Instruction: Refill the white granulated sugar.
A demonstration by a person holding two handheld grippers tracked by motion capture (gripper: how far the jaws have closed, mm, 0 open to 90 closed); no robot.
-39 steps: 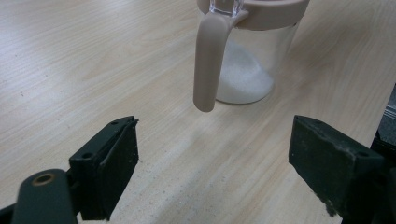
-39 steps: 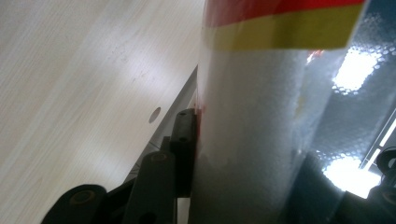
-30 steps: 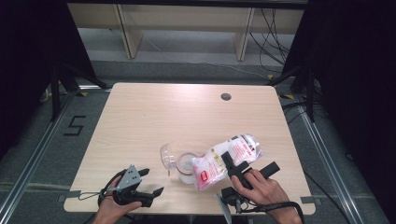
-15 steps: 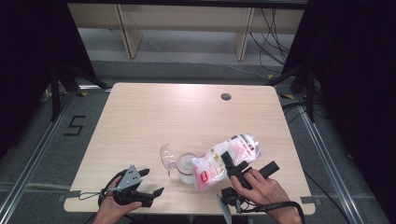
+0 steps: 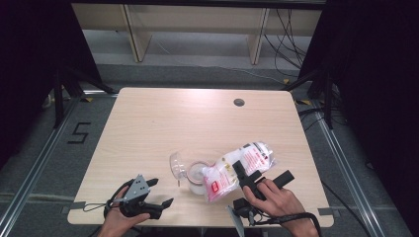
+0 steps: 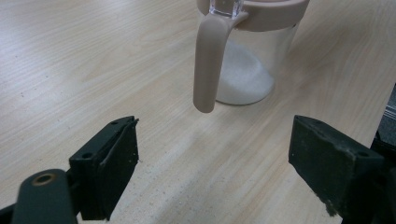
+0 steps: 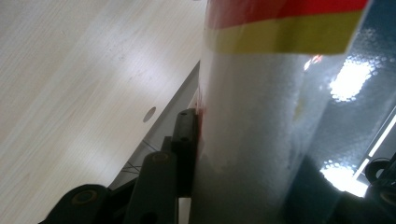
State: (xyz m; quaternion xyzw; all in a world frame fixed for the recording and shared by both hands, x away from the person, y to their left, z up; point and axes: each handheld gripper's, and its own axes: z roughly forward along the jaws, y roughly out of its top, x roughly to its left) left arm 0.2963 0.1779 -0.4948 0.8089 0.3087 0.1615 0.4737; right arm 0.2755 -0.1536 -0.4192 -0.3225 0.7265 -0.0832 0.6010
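Observation:
A clear jar (image 5: 194, 175) with a pink rim stands near the table's front middle, its flip lid (image 5: 176, 163) open to the left. White grains lie in the jar's (image 6: 247, 70) bottom, and a pink handle (image 6: 209, 60) hangs down its side. A plastic bag of white grains (image 5: 236, 165) with a red label lies tilted, its lower end at the jar's mouth. My right gripper (image 5: 264, 170) is shut on the bag (image 7: 261, 116), one finger (image 7: 187, 135) pressed against its side. My left gripper (image 5: 162, 191) stays open and empty left of the jar, with its jaws wide apart (image 6: 215, 172).
The wooden table (image 5: 163, 123) has a round cable hole (image 5: 239, 102) at the back right. Both hands rest at its front edge. A low shelf (image 5: 197, 19) stands beyond the table, and dark curtains hang on both sides.

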